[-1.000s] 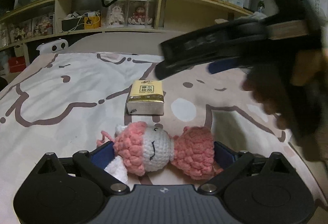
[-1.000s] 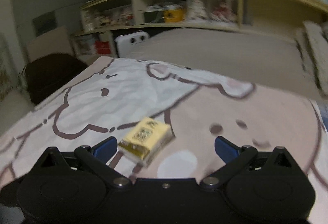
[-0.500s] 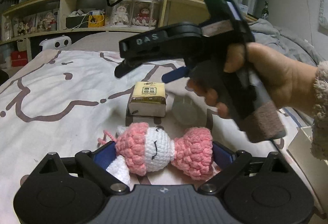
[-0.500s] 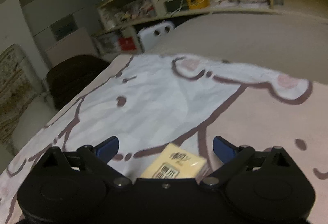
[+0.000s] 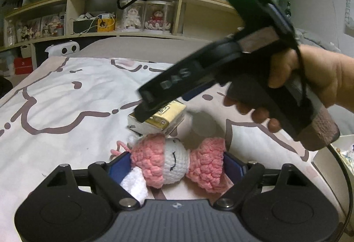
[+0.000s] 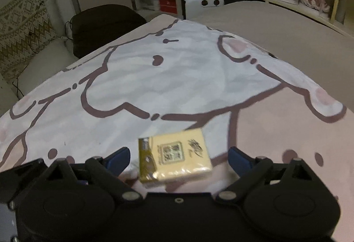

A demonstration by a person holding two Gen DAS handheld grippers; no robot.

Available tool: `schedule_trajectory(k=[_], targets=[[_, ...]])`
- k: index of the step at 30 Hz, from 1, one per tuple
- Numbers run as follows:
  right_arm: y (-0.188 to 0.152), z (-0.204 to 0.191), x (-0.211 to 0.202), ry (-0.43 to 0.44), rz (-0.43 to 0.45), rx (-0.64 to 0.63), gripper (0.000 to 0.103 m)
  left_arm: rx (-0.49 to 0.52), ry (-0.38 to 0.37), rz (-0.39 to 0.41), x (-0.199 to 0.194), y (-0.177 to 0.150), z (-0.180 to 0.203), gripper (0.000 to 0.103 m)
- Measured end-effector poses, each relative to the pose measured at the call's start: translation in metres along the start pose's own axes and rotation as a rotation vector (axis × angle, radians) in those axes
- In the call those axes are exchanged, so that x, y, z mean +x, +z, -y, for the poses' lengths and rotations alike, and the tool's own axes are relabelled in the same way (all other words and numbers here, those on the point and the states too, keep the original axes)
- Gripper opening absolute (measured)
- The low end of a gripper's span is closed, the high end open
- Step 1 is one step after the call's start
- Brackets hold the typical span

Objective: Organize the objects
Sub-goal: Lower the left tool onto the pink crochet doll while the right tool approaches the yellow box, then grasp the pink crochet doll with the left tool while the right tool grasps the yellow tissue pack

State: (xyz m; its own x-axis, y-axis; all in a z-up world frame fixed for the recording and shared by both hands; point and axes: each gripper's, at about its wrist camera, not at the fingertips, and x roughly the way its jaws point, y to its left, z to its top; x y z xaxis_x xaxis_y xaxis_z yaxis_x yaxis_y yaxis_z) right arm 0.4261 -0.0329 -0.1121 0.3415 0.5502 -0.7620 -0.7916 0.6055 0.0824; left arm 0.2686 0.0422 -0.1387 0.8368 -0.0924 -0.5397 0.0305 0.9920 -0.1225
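Observation:
A pink and white crocheted doll (image 5: 174,162) lies on the bed between the blue pads of my left gripper (image 5: 177,164). The jaws are closing and both pads press into its yarn. Just beyond it lies a yellow tissue pack (image 5: 170,116), also seen in the right wrist view as the tissue pack (image 6: 177,158). A hand holds my right gripper (image 5: 166,107) tilted down over the pack. In its own view the right gripper (image 6: 179,156) straddles the pack. Its jaws are closing, with a gap on each side of the pack.
The cartoon-print bedspread (image 6: 154,78) covers the bed. A wooden shelf (image 5: 124,18) with boxed dolls runs along the back. A white device (image 6: 203,3), a dark seat (image 6: 104,23) and a patterned cushion (image 6: 24,29) stand off the bed's left. A white box (image 5: 331,153) sits at the right.
The right gripper came down from above until its fingers straddle the tissue pack, which now sits a little turned. The left jaws narrowed onto the doll.

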Motion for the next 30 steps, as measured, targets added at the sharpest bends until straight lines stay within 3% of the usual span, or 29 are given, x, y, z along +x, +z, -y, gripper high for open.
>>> schedule_trajectory(k=[4, 6, 18, 25, 30], targets=[[0.004, -0.008, 0.016, -0.07, -0.062, -0.046, 0.089, 0.017, -0.003, -0.03, 0.006, -0.002, 0.001, 0.09], [0.003, -0.006, 0.022, -0.088, -0.094, -0.025, 0.076, 0.009, -0.005, -0.039, 0.008, -0.003, -0.001, 0.09], [-0.017, 0.009, -0.012, -0.163, -0.007, 0.157, 0.075, -0.014, -0.01, -0.029, 0.0, 0.001, -0.004, 0.079], [-0.025, 0.018, -0.041, -0.214, 0.036, 0.239, 0.075, 0.052, 0.014, -0.067, 0.005, -0.004, 0.007, 0.092], [-0.031, 0.023, -0.048, -0.221, 0.048, 0.277, 0.075, 0.062, 0.025, -0.072, 0.007, -0.007, 0.008, 0.093]])
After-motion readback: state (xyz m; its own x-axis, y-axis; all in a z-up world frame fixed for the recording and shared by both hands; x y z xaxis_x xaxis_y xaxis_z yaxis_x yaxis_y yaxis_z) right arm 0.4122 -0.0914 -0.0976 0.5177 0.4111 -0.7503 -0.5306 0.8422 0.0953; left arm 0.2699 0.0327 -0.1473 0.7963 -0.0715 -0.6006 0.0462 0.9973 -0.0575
